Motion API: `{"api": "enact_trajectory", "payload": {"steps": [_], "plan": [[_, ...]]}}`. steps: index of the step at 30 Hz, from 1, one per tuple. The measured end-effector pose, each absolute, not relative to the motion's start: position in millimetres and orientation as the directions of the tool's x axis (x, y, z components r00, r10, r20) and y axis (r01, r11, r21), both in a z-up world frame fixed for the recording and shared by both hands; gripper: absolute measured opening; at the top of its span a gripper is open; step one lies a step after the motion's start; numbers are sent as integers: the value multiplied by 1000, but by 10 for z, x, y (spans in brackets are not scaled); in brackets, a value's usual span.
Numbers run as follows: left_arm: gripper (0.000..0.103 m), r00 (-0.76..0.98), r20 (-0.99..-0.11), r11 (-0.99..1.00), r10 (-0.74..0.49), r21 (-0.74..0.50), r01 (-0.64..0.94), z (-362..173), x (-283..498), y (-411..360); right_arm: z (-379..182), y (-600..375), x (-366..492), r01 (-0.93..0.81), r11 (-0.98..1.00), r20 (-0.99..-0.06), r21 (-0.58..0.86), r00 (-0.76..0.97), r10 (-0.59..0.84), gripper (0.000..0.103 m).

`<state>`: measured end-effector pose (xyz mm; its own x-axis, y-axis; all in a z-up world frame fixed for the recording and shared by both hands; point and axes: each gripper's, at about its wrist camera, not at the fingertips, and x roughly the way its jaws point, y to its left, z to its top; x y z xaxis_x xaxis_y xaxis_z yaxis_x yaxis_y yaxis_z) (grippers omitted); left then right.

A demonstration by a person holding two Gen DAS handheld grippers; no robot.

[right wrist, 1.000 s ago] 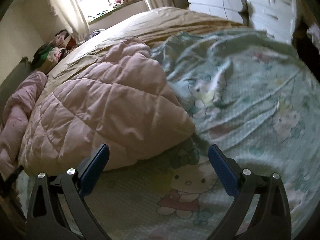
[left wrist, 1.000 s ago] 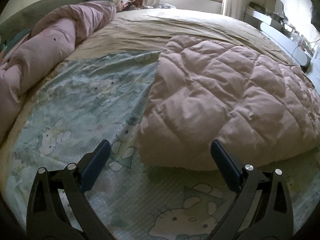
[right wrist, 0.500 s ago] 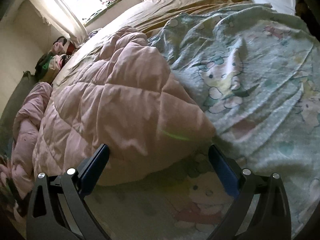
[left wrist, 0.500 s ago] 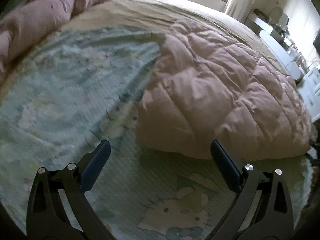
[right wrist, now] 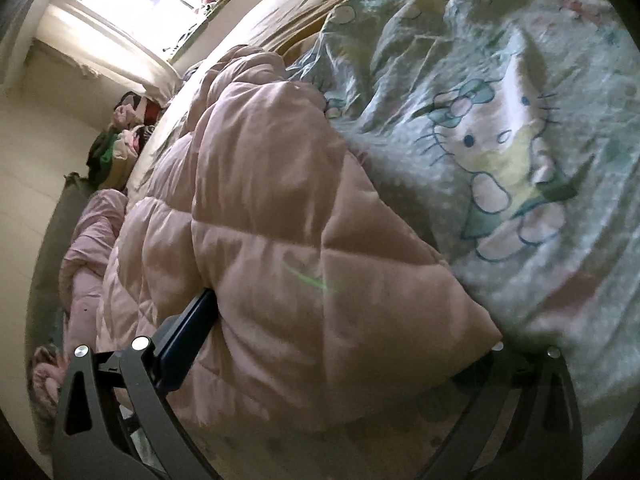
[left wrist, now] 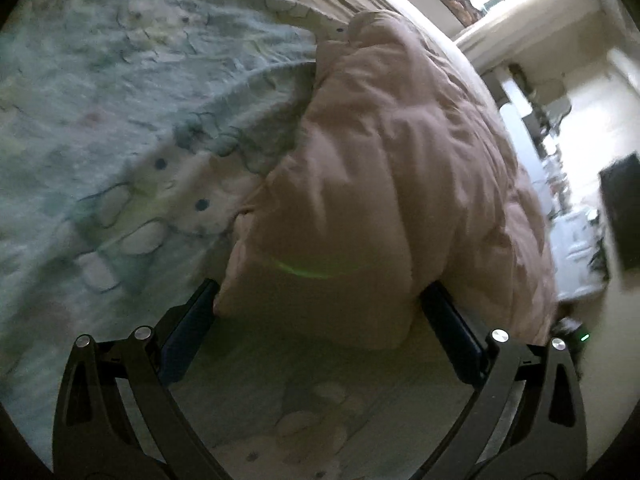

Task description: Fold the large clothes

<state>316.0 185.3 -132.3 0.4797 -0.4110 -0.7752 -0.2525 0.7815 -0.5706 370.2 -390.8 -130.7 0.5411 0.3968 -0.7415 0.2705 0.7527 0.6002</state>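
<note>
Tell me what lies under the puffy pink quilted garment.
The puffy pink quilted garment rests on a pale green cartoon-cat sheet. The sheet beneath it is covered, so anything there is unseen.

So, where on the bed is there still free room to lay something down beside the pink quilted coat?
Free patches: the cartoon-cat sheet left of the pink quilted coat, and the same sheet on the coat's other side in the right wrist view. Crowded: the coat's near edge, where the open left gripper and right gripper straddle its corners, and the pink bedding beyond.
</note>
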Motion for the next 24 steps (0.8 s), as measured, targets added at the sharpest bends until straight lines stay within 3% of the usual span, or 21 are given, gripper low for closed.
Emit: {"api": "enact_trajectory", "payload": {"steps": [7, 12, 15, 16, 17, 18, 20, 23, 24], "plan": [[95, 497, -716, 715, -490, -656, -240, -1277, 3323, 1940, -1363, -4007, 3611, 275, 729, -737, 627, 512, 441, 99], [95, 466, -753, 742, -465, -618, -258, -1279, 3602, 1841, -1375, -3984, 3702, 262, 723, -724, 639, 522, 451, 98], [95, 475, -753, 736, -456, -619, -274, -1319, 3697, 1854, -1364, -3950, 3774, 232, 734, -713, 638, 539, 449, 82], [94, 481, -758, 746, -440, -607, -274, -1310, 3694, 1835, -1342, -3939, 3780, 220, 740, -709, 635, 545, 447, 70], [89, 487, -771, 769, -411, -580, -269, -1270, 3680, 1797, -1299, -3913, 3784, 200, 751, -705, 629, 553, 443, 59], [84, 495, -785, 800, -374, -543, -256, -1206, 3650, 1756, -1218, -3873, 3781, 172, 777, -710, 605, 559, 429, 56], [64, 510, -798, 844, -320, -485, -229, -1077, 3668, 1642, -1107, -3805, 3763, 144, 811, -721, 567, 563, 404, 42], [42, 538, -802, 894, -260, -410, -180, -900, 3648, 1543, -857, -3649, 3684, 65, 877, -726, 476, 592, 349, 34], [40, 547, -802, 909, -240, -383, -163, -826, 3630, 1505, -768, -3591, 3657, 46, 893, -726, 447, 602, 332, 33]]}}
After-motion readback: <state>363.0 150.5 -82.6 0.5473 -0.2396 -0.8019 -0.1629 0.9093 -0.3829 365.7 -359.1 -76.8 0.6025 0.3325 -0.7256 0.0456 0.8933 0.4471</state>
